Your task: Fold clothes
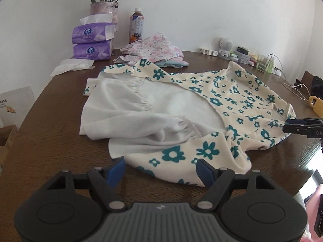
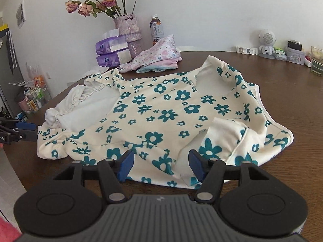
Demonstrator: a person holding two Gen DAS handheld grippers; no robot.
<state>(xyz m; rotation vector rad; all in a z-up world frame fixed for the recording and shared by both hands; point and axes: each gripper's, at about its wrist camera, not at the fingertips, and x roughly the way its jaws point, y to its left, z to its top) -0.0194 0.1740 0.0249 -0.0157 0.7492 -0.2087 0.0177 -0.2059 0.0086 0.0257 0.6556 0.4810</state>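
Observation:
A cream garment with teal flowers (image 1: 232,100) (image 2: 171,109) lies spread and partly folded on the brown table (image 1: 50,141) (image 2: 292,92), its white inside showing on the left. My left gripper (image 1: 160,169) is open at the garment's near left edge; cloth lies between its blue pads but they do not press it. My right gripper (image 2: 161,161) is open over the near hem, the cloth loose between its pads. Each gripper shows side-on in the other's view: the right one (image 1: 288,126) at the garment's right corner, the left one (image 2: 32,130) at its left corner.
A pile of pink floral clothes (image 1: 153,48) (image 2: 159,54) sits behind the garment. Tissue packs (image 1: 92,42), a vase of flowers (image 2: 129,34) and a bottle (image 1: 137,26) stand at the back left. A small white figure (image 2: 266,44), a glass (image 2: 317,63) and cables (image 1: 290,82) line the back right.

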